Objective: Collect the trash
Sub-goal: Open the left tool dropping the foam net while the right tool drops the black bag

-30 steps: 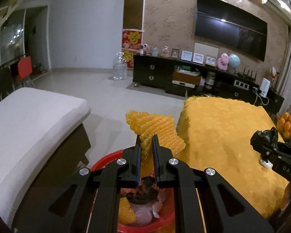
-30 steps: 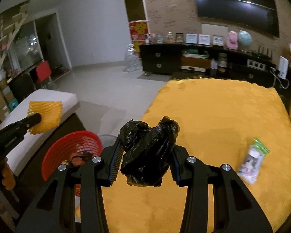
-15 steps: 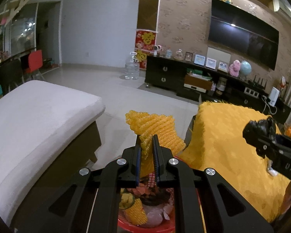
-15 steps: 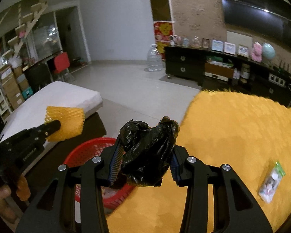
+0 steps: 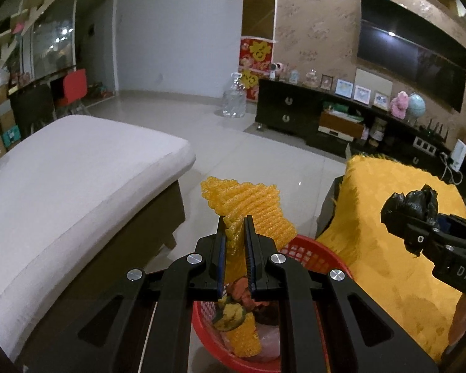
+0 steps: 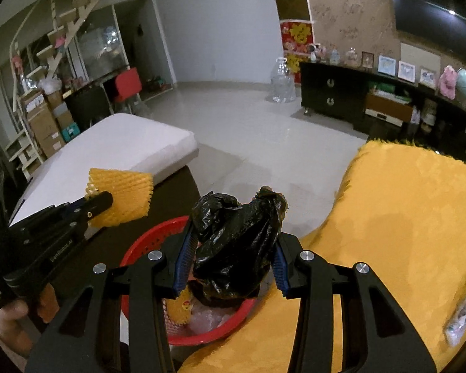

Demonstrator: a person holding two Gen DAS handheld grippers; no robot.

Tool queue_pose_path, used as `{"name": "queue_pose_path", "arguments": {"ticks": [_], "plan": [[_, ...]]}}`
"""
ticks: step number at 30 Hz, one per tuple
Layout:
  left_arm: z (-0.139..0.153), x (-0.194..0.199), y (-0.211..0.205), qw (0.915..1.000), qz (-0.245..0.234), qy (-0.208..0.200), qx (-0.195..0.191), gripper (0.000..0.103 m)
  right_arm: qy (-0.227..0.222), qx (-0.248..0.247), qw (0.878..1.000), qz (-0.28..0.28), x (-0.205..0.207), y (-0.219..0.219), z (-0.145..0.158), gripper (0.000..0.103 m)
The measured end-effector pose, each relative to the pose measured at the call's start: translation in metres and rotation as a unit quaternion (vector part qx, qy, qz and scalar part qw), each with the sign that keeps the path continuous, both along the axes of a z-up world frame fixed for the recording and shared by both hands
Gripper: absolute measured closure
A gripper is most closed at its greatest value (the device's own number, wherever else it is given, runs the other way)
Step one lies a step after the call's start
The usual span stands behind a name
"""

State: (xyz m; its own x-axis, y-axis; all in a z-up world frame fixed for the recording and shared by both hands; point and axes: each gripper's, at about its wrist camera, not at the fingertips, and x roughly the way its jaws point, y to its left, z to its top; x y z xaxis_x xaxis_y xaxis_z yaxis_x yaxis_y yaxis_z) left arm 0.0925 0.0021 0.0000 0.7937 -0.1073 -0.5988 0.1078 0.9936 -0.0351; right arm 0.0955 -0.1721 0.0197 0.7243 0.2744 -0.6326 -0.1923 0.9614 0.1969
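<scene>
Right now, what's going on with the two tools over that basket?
A person is clearing trash with a tool in each hand. The left tool is shut on a yellow foam net, held above the red basket. The right tool grips a crumpled black plastic bag, also over the basket, beside the yellow-covered table. The basket already holds other scraps. A small wrapped packet lies on the table.
</scene>
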Motion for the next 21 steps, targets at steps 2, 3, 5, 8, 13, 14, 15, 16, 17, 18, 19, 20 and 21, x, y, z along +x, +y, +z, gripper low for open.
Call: {"name": "queue_pose_path", "arguments": {"ticks": [2, 3, 5, 8, 13, 14, 15, 16, 17, 18, 19, 20, 21], "plan": [[-0.001, 0.001, 0.001, 1.0000, -0.002, 0.003, 0.000, 0.093, 0.004, 0.002, 1.000, 0.003, -0.001, 0.004, -0.004, 0.061], [-0.001, 0.002, 0.002, 1.0000, -0.003, 0.004, 0.000, 0.093, 0.005, 0.001, 1.000, 0.003, -0.001, 0.005, -0.005, 0.061], [-0.001, 0.001, 0.003, 1.0000, -0.007, 0.004, 0.001, 0.093, 0.010, -0.001, 1.000, 0.005, -0.003, 0.008, -0.009, 0.061], [-0.004, 0.001, 0.003, 0.9999, -0.010, 0.011, 0.002, 0.093, 0.018, 0.000, 1.000, 0.009, -0.004, 0.013, -0.015, 0.061], [-0.015, 0.006, 0.002, 0.9993, -0.012, 0.035, 0.001, 0.093, 0.030, 0.002, 0.999, 0.018, -0.001, 0.016, -0.022, 0.061], [-0.018, 0.007, 0.000, 0.9992, -0.012, 0.038, 0.004, 0.093, 0.034, 0.006, 0.999, 0.019, 0.000, 0.015, -0.024, 0.061], [-0.020, 0.007, -0.002, 0.9990, -0.013, 0.042, 0.008, 0.093, 0.038, 0.008, 0.999, 0.020, 0.001, 0.014, -0.026, 0.061], [-0.022, 0.008, -0.003, 0.9989, -0.014, 0.044, 0.010, 0.093, 0.040, 0.009, 0.999, 0.020, 0.002, 0.014, -0.027, 0.061], [-0.023, 0.008, -0.004, 0.9987, -0.015, 0.047, 0.011, 0.093, 0.043, 0.008, 0.999, 0.020, 0.002, 0.014, -0.029, 0.061], [-0.024, 0.009, -0.005, 0.9986, -0.016, 0.050, 0.012, 0.093, 0.045, 0.008, 0.999, 0.021, 0.002, 0.015, -0.030, 0.061], [-0.025, 0.009, -0.005, 0.9985, -0.017, 0.051, 0.013, 0.093, 0.046, 0.009, 0.999, 0.022, 0.002, 0.015, -0.031, 0.061], [-0.026, 0.009, -0.005, 0.9984, -0.018, 0.053, 0.014, 0.093, 0.049, 0.010, 0.999, 0.023, 0.002, 0.016, -0.032, 0.061], [-0.028, 0.009, -0.006, 0.9982, -0.018, 0.055, 0.015, 0.093, 0.050, 0.010, 0.998, 0.024, 0.002, 0.017, -0.032, 0.061]]}}
